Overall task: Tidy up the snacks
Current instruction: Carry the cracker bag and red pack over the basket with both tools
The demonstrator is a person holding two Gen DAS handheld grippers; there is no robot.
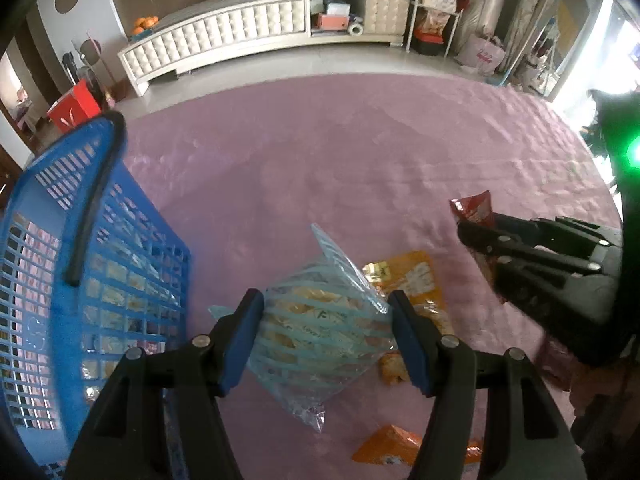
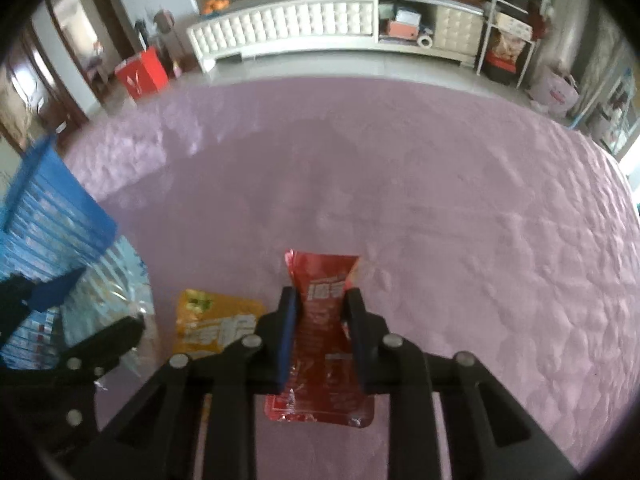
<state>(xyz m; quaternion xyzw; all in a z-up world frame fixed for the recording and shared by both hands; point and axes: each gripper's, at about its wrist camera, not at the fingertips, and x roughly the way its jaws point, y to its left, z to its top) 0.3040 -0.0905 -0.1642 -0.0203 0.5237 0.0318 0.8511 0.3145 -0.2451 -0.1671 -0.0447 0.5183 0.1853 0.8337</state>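
Note:
My left gripper (image 1: 326, 310) is shut on a clear blue-striped snack bag (image 1: 316, 332) and holds it above the pink carpet, just right of the blue plastic basket (image 1: 52, 280). The basket holds several snack packs behind its lattice wall. My right gripper (image 2: 320, 304) is shut on a red snack packet (image 2: 324, 332), held above the carpet; it also shows at the right of the left wrist view (image 1: 476, 236). An orange snack pack (image 1: 416, 280) lies on the carpet between the grippers, also in the right wrist view (image 2: 216, 324).
Another orange pack (image 1: 396, 446) lies near the front edge. The pink carpet (image 2: 440, 200) stretches ahead. A long white cabinet (image 1: 256, 36) stands at the far wall, a red box (image 2: 140, 74) at far left, and a metal shelf (image 2: 508, 20) at far right.

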